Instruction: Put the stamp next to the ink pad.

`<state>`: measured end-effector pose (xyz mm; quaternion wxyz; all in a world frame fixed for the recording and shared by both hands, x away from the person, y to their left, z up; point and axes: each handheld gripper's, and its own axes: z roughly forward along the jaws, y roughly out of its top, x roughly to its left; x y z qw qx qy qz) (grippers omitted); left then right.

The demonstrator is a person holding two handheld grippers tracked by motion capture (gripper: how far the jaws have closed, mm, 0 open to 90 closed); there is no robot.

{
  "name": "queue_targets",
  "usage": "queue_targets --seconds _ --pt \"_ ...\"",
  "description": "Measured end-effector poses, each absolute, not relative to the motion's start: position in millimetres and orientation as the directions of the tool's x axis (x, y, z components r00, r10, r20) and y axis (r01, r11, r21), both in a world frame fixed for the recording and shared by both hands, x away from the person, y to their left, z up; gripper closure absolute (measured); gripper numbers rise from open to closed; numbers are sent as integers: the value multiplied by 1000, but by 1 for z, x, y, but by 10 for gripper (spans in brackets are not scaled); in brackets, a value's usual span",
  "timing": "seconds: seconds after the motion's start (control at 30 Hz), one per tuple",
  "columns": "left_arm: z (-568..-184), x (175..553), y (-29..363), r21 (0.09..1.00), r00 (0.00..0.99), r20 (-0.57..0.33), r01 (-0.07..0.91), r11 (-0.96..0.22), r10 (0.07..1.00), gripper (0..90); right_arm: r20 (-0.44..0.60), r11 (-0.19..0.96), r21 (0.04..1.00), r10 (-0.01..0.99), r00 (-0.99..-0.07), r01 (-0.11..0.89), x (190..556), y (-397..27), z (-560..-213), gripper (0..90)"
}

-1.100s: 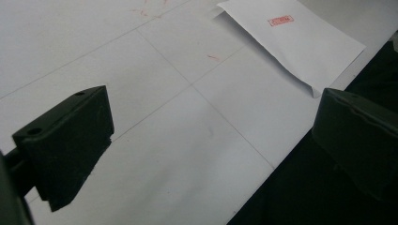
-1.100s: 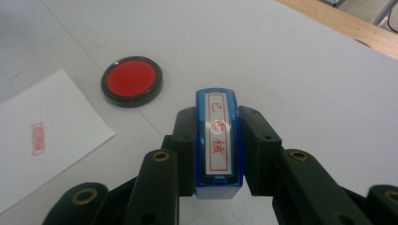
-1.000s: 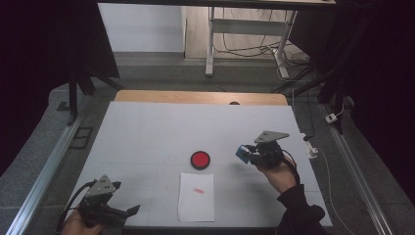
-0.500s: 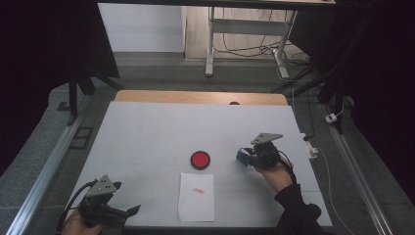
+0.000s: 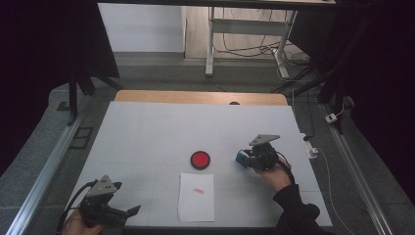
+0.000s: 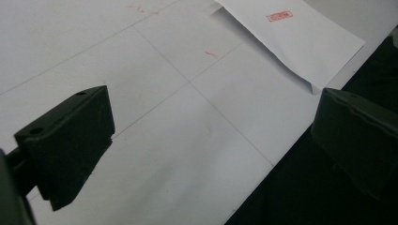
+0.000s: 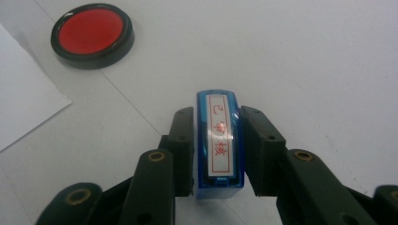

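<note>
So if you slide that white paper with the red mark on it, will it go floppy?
Probably. The paper looks like one thin sheet, so it would likely bend when lifted. One corner already curls off the table in the left gripper view, so a push might crumple it. It seems very light and could slide easily.

Lab-like recording room, white table (image 5: 147, 137), metal rails (image 5: 44, 171), floor cables (image 5: 244, 49)

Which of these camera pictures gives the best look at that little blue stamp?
The right gripper view: the blue stamp sits close up between the right hand-held gripper jaws, its red-lettered label readable. The high view shows the stamp as a small blue speck at that gripper. The left gripper view faces the stamped paper.
</note>
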<state>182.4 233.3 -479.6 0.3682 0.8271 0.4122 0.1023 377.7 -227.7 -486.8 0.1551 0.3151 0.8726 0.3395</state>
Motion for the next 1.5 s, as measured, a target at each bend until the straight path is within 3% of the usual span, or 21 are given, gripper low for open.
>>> queue_targets --seconds 0.33,1.03,1.5 --pt "-480 183 234 694 637 -138 608 -385 758 0 -38 531 728 663 -747 434 373 -229 -476 552" --pt "-480 182 234 694 637 -140 609 -383 758 0 68 425 751 712 -699 506 351 -227 -455 89" --pt "-480 182 234 692 637 -141 610 -385 758 2 47 427 770 702 -710 474 326 -230 -447 11"
